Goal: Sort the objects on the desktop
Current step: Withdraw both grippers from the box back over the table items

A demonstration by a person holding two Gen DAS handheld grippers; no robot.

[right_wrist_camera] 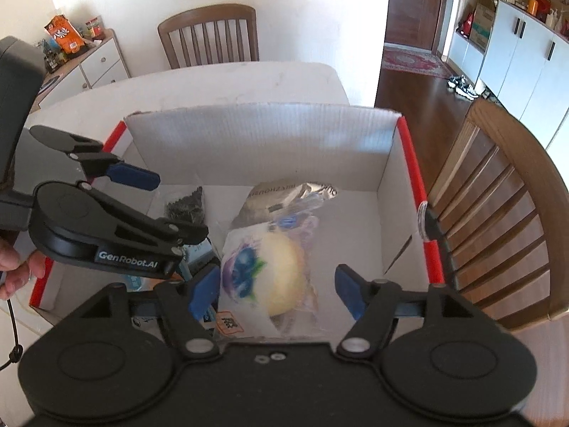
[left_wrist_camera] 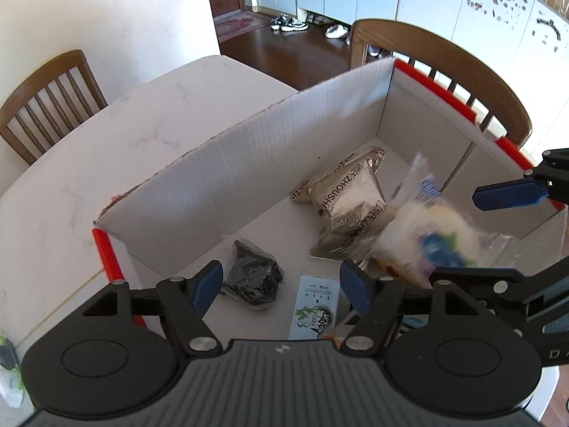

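Observation:
A white cardboard box [left_wrist_camera: 249, 163] with red edges stands on the pale table [left_wrist_camera: 142, 124]. On its floor lie silver packets [left_wrist_camera: 341, 195], a black packet [left_wrist_camera: 254, 281] and a small white carton [left_wrist_camera: 314, 309]. A clear bag with a pale bun [left_wrist_camera: 430, 235] looks blurred at the right. My left gripper [left_wrist_camera: 281, 288] is open above the black packet and the carton, holding nothing. In the right wrist view my right gripper [right_wrist_camera: 277, 290] is open, with the bun bag [right_wrist_camera: 270, 274] between its fingers and a gap on the right side. Each gripper shows in the other view: right gripper [left_wrist_camera: 455, 238], left gripper [right_wrist_camera: 181, 206].
Wooden chairs stand at the table: one far left [left_wrist_camera: 49, 106], one behind the box [left_wrist_camera: 444, 57], one at the far side [right_wrist_camera: 209, 35]. A sideboard with snack bags [right_wrist_camera: 67, 39] is at the back left. A hand [right_wrist_camera: 14, 267] holds the left gripper.

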